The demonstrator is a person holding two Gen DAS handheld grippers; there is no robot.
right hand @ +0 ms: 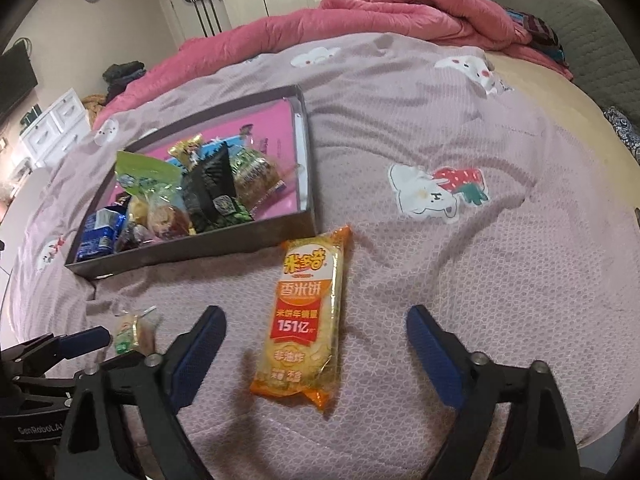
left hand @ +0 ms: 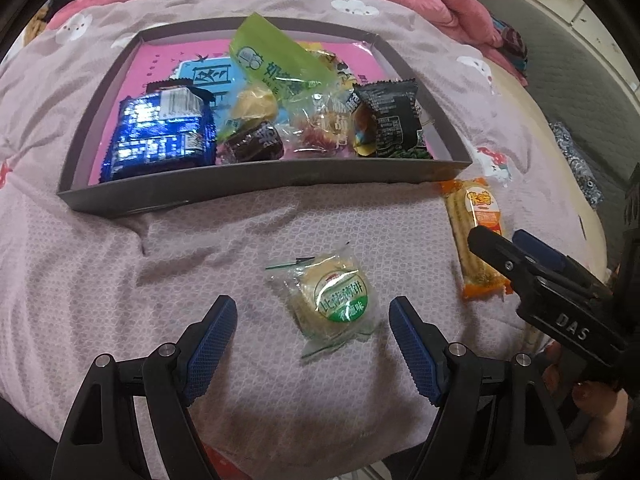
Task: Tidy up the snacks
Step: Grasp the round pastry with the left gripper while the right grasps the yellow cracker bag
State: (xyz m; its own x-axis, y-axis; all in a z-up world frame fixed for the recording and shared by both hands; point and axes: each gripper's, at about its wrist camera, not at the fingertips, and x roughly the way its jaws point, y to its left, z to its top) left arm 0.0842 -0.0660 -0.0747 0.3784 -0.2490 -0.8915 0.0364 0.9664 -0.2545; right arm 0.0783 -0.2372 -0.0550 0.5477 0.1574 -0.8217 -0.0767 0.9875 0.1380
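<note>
A bed (right hand: 460, 264) under a mauve quilt is seen; a tray (left hand: 256, 190) rests on it, white wardrobes behind. Both claws, left (left hand: 312, 312) and right (right hand: 316, 320), are held apart.

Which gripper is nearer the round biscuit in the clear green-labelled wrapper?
Left. The left gripper straddles the round biscuit with open jaws, not touching it. The right gripper is off to the side, open over the orange rice cracker pack.
</note>
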